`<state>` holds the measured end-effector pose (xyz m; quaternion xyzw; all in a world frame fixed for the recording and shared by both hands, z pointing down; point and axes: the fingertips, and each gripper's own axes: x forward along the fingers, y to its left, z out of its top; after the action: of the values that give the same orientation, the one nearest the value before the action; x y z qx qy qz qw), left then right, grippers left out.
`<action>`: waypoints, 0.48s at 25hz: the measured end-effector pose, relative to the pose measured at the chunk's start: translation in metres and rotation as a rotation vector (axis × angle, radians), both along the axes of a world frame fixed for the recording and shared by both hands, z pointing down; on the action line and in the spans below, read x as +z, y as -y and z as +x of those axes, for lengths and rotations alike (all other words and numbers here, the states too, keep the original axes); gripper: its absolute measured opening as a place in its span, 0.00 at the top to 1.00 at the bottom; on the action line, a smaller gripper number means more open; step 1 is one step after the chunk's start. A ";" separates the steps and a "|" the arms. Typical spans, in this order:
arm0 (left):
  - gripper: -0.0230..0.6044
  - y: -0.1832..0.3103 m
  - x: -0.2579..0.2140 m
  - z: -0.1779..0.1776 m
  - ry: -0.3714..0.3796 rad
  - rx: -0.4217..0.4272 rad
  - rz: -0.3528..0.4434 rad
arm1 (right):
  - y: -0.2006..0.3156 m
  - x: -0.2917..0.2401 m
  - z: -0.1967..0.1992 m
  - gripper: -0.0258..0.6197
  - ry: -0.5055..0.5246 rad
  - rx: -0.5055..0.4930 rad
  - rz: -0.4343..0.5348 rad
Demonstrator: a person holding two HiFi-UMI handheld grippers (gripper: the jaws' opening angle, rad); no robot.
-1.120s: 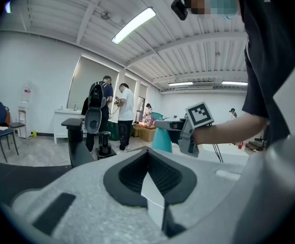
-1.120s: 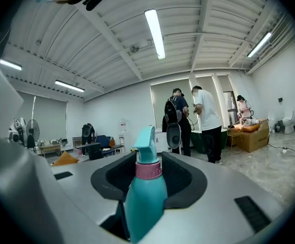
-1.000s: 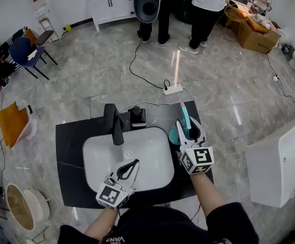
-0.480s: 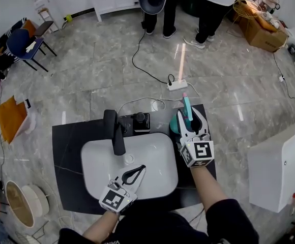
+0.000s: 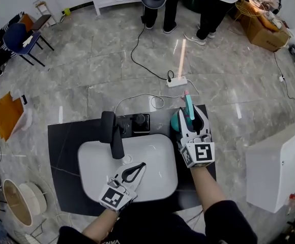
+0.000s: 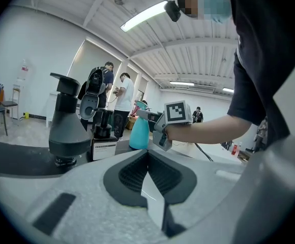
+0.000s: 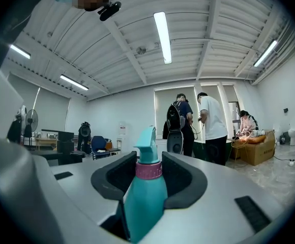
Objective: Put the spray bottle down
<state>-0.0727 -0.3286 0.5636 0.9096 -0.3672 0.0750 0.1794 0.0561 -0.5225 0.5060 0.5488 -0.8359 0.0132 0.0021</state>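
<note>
Between my right tongs the spray bottle is clamped upright; my left tongs are closed, empty. Released above the surface, it could topple left into the basin.

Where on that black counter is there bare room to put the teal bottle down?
The widest bare patch is the black counter left of the white basin. The strip right of the basin is narrow, under the right gripper holding the spray bottle. Behind the basin it's crowded: faucet and soap dispenser.
</note>
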 end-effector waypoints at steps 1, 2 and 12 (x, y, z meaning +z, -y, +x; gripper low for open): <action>0.96 0.001 0.001 0.001 0.000 0.002 0.002 | 0.000 0.000 0.001 0.72 0.003 0.003 0.003; 0.95 0.001 0.002 0.001 -0.001 0.004 0.002 | 0.000 0.001 0.001 0.72 0.005 0.005 0.004; 0.95 -0.002 0.004 0.005 0.001 0.012 0.000 | -0.005 0.009 0.003 0.70 0.000 -0.005 -0.031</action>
<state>-0.0674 -0.3271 0.5673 0.9118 -0.3618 0.0767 0.1786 0.0586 -0.5176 0.5145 0.5467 -0.8369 0.0263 0.0108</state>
